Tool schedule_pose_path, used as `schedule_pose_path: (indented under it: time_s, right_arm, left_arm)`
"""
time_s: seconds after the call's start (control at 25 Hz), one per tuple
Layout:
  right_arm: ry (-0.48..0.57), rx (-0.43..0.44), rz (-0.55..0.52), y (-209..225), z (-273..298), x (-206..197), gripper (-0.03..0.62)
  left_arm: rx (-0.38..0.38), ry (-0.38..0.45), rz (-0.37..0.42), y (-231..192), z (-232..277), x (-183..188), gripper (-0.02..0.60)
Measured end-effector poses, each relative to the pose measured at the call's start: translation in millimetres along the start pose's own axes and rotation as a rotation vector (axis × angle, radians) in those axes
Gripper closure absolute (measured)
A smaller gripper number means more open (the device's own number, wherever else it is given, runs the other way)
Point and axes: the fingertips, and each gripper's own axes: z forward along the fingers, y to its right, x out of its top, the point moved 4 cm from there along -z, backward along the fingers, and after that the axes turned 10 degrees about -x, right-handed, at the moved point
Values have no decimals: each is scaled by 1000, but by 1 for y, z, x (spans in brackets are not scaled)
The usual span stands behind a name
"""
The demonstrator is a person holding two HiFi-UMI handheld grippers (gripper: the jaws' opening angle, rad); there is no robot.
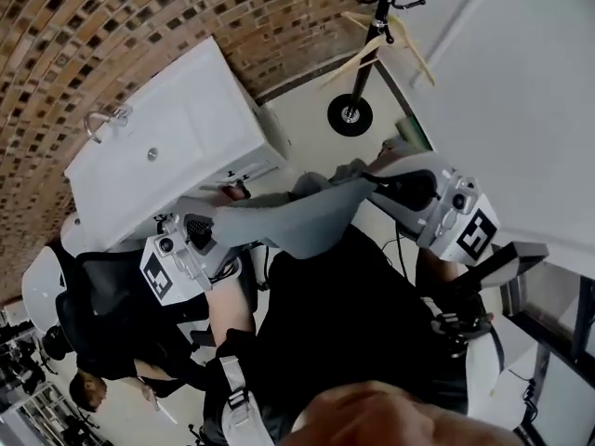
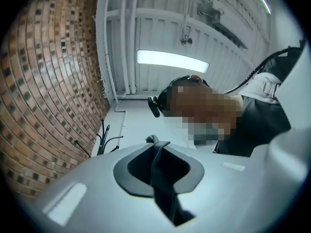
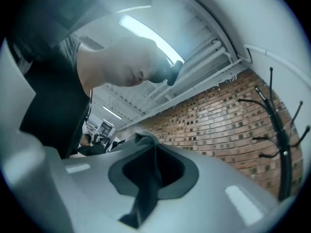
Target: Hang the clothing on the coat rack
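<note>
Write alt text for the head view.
The left hand-held gripper and right hand-held gripper pinch a grey fabric garment stretched between them. Beyond stands a black metal coat rack carrying a pale wooden hanger, beside a white cabinet.

Black top (image 1: 344, 319), pale buckled strap (image 1: 234, 390)

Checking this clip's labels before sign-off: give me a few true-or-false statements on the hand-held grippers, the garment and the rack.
1. The left hand-held gripper is shut on the grey garment. True.
2. The right hand-held gripper is open and empty. False: it too is shut on the grey garment.
3. A pale hanger hangs on the coat rack. True.
4. The grey garment already hangs on the coat rack. False: it is stretched between the two grippers, apart from the rack.
</note>
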Motion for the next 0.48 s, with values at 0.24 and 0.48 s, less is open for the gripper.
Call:
schedule_pose_path:
  time_s: [0.24,0.48]
  right_arm:
    - [-107,-192,-268,78,-36,24,579]
    - [-133,-469,-406,149,-61,56,579]
  left_arm:
    - [-98,44,-149,-81,69,-57,563]
    - [-213,21,-167,-149,140,-93,563]
